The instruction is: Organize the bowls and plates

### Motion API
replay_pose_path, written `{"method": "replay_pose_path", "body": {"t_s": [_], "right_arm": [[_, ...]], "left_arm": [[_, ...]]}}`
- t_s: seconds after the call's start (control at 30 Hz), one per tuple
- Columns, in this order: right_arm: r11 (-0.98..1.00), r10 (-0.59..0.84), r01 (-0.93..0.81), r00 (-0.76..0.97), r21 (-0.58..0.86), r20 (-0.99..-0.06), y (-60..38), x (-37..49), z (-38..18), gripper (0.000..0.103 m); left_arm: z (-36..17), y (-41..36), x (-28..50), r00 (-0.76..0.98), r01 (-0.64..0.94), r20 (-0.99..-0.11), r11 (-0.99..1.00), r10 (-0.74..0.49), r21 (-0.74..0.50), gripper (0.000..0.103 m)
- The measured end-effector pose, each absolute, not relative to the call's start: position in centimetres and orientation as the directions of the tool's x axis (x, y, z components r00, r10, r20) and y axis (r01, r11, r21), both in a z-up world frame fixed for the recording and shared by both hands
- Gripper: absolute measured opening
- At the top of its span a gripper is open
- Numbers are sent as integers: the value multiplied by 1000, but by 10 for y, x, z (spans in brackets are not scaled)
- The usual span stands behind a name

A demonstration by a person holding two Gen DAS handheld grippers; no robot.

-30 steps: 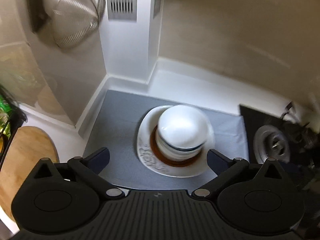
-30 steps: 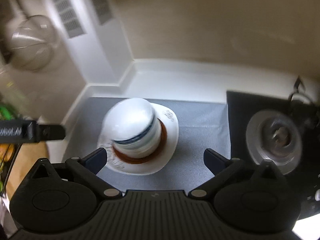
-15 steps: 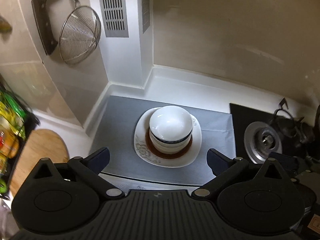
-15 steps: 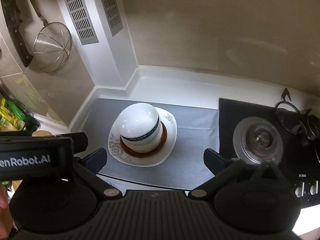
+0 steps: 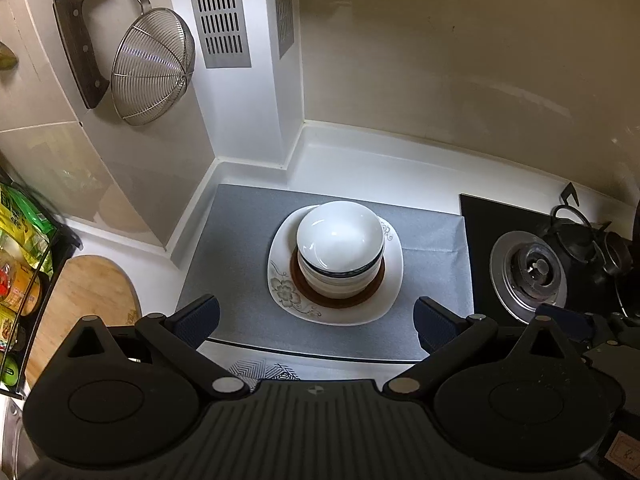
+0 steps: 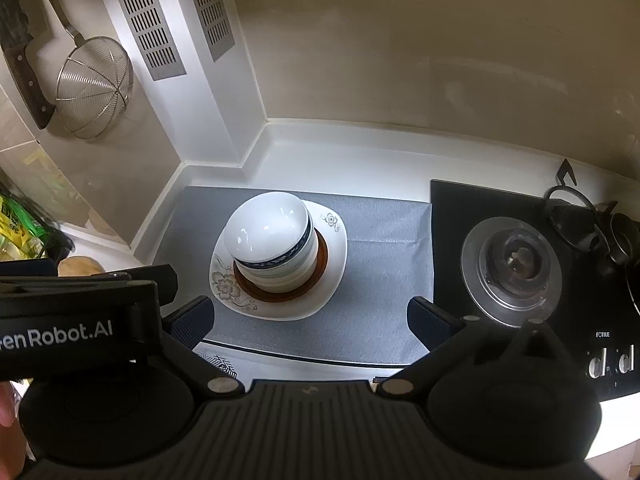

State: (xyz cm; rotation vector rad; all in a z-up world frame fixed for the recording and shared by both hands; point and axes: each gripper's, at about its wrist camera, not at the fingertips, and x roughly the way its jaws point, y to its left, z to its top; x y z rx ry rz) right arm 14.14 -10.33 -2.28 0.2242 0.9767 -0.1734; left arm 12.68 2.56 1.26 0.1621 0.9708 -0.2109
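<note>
Near the back-left corner of the grey mat (image 5: pixel 240 248), stacked bowls (image 5: pixel 340 248) sit on a floral plate (image 5: pixel 288 292); both grippers, left (image 5: pixel 316 316) and right (image 6: pixel 310 314), hover released, so any approach should probably be slow and centred.

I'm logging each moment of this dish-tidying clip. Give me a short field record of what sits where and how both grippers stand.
stack: white bowls with blue rim bands, nested upright
under stack: brown round saucer, on a white squarish plate with flower pattern
surface: grey mat on the white counter
right of mat: black gas hob with round burner
wall: wire mesh strainer hanging beside a cleaver
left gripper: jaws wide apart, holding nothing, short of the plate
right gripper: jaws wide apart, holding nothing
</note>
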Motion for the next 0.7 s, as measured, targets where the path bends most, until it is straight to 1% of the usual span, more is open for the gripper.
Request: {"method": "replay_pose_path", "body": {"t_s": [0.7], "right_arm": [[965, -38, 240, 534, 109, -845, -102, 144, -27, 102]], "left_arm": [[11, 24, 126, 553, 249, -829, 966, -84, 68, 103]]}}
